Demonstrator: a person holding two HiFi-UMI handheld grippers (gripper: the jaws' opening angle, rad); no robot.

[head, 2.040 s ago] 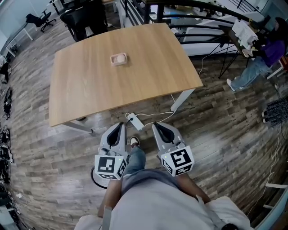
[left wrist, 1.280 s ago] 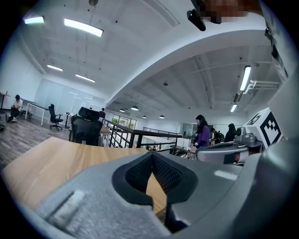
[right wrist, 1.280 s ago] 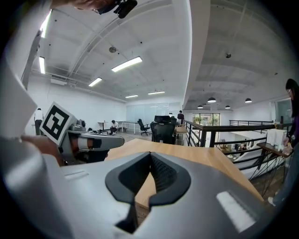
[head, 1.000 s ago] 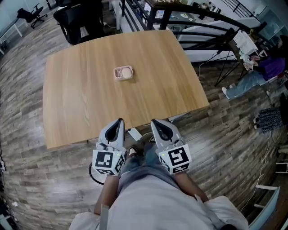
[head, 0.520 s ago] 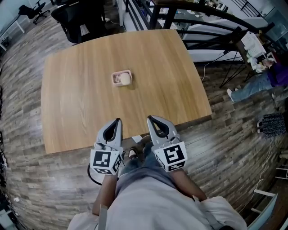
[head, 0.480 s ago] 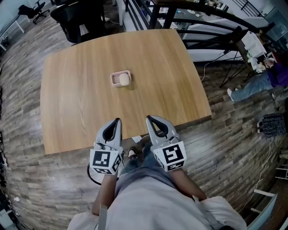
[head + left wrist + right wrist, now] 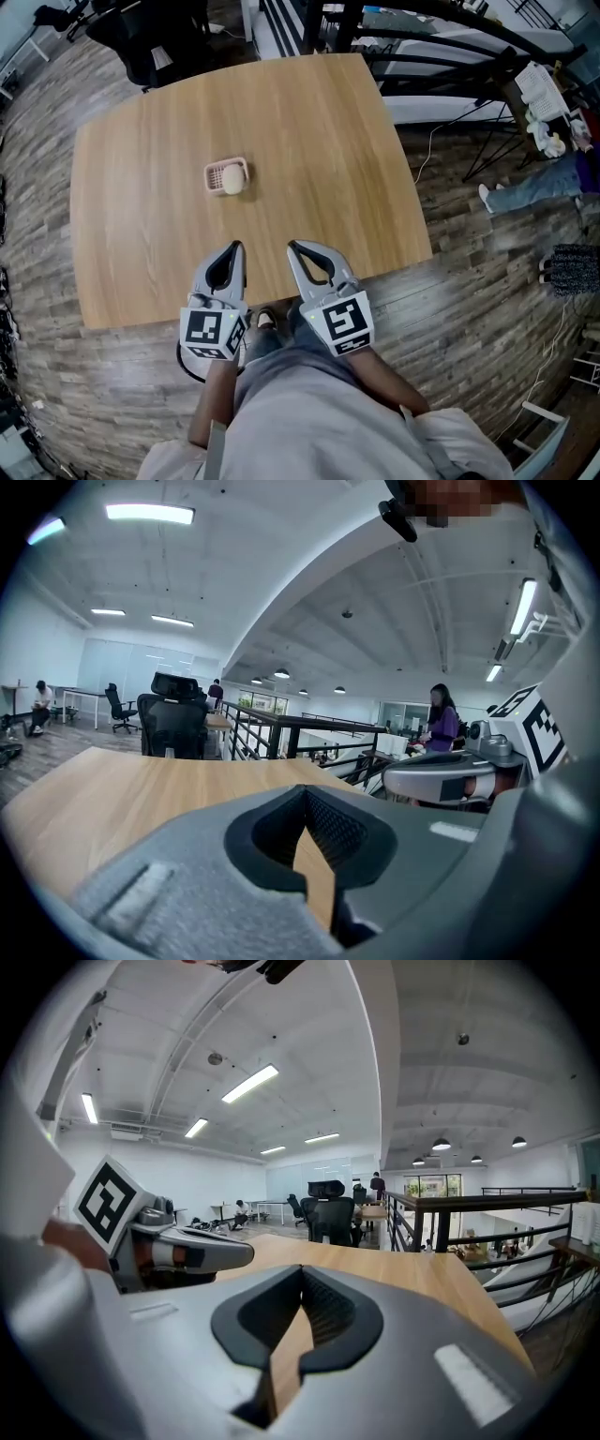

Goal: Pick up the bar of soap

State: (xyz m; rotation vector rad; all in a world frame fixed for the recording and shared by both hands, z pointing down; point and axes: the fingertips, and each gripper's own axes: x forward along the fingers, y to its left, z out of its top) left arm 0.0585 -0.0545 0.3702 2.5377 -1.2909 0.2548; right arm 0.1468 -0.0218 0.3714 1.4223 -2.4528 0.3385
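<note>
the bar of soap (image 7: 232, 184) is seen in a pink dish (image 7: 216, 174) on the table (image 7: 319, 131), nearer its left edge, well apart from the left gripper (image 7: 233, 247) and right gripper (image 7: 293, 247), which are held over the near edge, jaws closed on nothing. unless the jaws are opened first, the soap could be nudged aside, or the dish dragged along with it.

The head view looks steeply down from above the person, with the whole table (image 7: 281, 122) lying toward 12 o'clock. Each gripper view rides close behind its own jaws, low at the table's near edge, and faces almost level across it to the black chair (image 7: 173, 728). The left gripper view catches the right gripper (image 7: 394, 782) at 3 o'clock. The right gripper view catches the left gripper (image 7: 246, 1256) at 9 o'clock.
</note>
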